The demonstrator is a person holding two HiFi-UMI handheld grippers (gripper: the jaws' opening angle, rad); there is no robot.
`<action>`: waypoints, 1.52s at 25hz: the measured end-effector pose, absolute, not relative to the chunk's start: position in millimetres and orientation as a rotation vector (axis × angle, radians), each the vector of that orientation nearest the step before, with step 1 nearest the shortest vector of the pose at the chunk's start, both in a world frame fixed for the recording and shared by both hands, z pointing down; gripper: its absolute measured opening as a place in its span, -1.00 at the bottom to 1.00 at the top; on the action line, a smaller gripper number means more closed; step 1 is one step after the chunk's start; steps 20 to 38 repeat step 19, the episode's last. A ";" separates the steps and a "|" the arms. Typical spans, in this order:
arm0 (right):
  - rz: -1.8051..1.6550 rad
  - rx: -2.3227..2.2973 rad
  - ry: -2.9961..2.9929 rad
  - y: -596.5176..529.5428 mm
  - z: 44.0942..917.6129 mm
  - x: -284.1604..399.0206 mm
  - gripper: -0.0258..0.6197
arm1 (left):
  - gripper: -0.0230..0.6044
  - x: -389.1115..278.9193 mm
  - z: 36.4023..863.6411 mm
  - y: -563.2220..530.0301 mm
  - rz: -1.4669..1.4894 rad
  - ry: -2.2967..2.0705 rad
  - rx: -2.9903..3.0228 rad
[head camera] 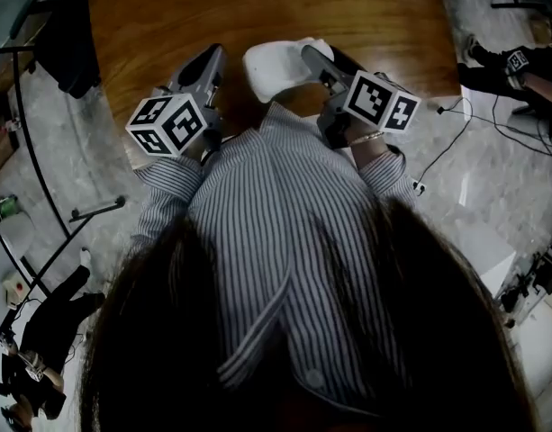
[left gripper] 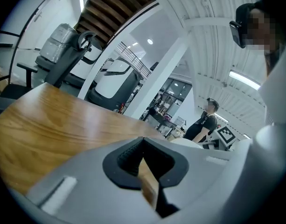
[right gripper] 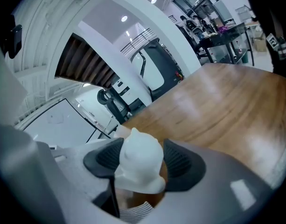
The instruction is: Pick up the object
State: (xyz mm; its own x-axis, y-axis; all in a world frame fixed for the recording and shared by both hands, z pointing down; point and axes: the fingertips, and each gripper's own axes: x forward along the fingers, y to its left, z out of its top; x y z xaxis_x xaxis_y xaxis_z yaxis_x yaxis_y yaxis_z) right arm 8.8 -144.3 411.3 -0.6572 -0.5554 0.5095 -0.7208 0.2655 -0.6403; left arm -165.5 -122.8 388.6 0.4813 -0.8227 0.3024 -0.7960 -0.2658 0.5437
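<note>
Holding white object (right gripper: 137, 155) in right gripper (right gripper: 142, 164), both pads pressed against its sides, over wooden table (head camera: 257, 7). Oriented with long axis along the jaws: narrow pointed end directed away from the gripper body, broad end toward it. Holding left gripper (left gripper: 143, 155) closed, with nothing inside, beside it.

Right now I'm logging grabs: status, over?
Right gripper shut on white object. Left gripper shut, empty. Nothing in the way.
</note>
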 end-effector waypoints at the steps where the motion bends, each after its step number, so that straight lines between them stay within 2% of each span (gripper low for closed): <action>1: 1.346 1.197 -2.352 -144.3 410.6 8.2 -0.08 | -0.92 -165.7 387.7 -122.7 -0.055 -1.332 2.083; 38: 1.349 1.170 -2.355 -133.2 410.2 3.0 -0.08 | -0.92 -165.8 395.6 -111.8 -0.061 -1.306 2.053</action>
